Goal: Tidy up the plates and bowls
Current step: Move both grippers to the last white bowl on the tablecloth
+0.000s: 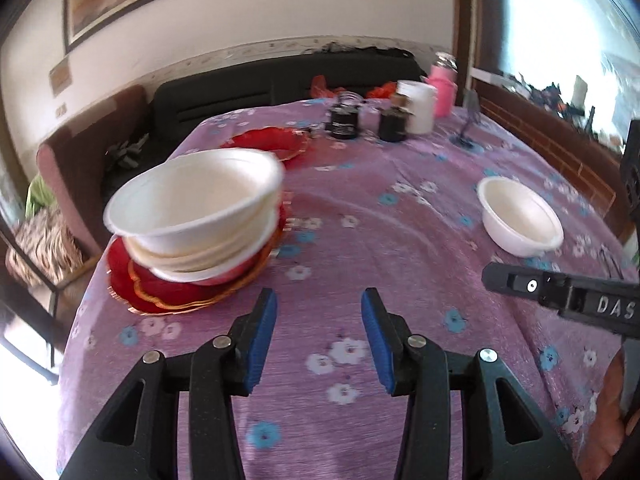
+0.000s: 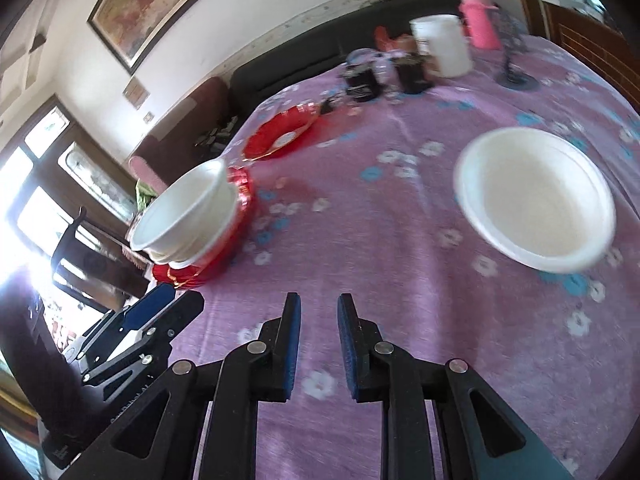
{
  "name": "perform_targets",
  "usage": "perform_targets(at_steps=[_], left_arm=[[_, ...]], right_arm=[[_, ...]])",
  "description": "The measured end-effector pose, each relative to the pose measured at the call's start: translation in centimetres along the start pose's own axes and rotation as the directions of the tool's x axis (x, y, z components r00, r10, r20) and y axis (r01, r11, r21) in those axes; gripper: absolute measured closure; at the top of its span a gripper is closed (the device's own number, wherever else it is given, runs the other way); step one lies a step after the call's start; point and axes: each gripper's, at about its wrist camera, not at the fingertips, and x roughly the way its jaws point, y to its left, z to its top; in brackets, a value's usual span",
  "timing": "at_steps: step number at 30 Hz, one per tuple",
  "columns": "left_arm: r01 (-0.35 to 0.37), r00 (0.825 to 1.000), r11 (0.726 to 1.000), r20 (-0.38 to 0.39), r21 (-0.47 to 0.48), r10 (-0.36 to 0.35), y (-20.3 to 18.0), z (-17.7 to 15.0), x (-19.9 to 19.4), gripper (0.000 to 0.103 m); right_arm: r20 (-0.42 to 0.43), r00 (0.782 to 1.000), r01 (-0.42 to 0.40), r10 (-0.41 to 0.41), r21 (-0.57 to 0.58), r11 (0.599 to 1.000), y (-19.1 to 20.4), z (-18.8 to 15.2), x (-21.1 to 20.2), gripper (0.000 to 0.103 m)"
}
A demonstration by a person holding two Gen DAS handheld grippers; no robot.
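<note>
Several white bowls are nested in a stack [image 1: 196, 216] on red gold-rimmed plates [image 1: 160, 292] near the left edge of the table. Farther back lies a lone red plate [image 1: 272, 142]. A single white bowl [image 1: 520, 216] stands at the right. My left gripper [image 1: 319, 300] hovers open over bare cloth just right of the stack, with nothing between its blue pads. In the right wrist view the single bowl [image 2: 536, 196] is ahead to the right and the bowl stack [image 2: 188, 212] is to the left. My right gripper [image 2: 319, 308] stands narrowly open and empty over the cloth.
A purple flowered cloth [image 1: 360, 360] covers the table. Dark jars [image 1: 344, 120], a white container [image 1: 420, 106] and a pink bottle [image 1: 444, 92] crowd the far edge. A dark sofa [image 1: 240, 88] lies beyond. The left gripper's body [image 2: 132, 340] shows at the lower left of the right wrist view.
</note>
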Motion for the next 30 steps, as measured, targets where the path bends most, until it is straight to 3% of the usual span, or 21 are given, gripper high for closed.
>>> perform_targets(at_steps=[15, 30], left_arm=[[-0.009, 1.000, 0.986, 0.007, 0.169, 0.008, -7.4, 1.3, 1.1, 0.060], [0.010, 1.000, 0.969, -0.010, 0.247, -0.007, -12.8, 3.7, 3.7, 0.060]], right_arm=[[0.133, 0.989, 0.036, -0.057, 0.157, 0.987, -9.2, 2.0, -6.4, 0.083], [0.149, 0.982, 0.078, -0.116, 0.241, 0.967, -15.1, 3.3, -7.8, 0.083]])
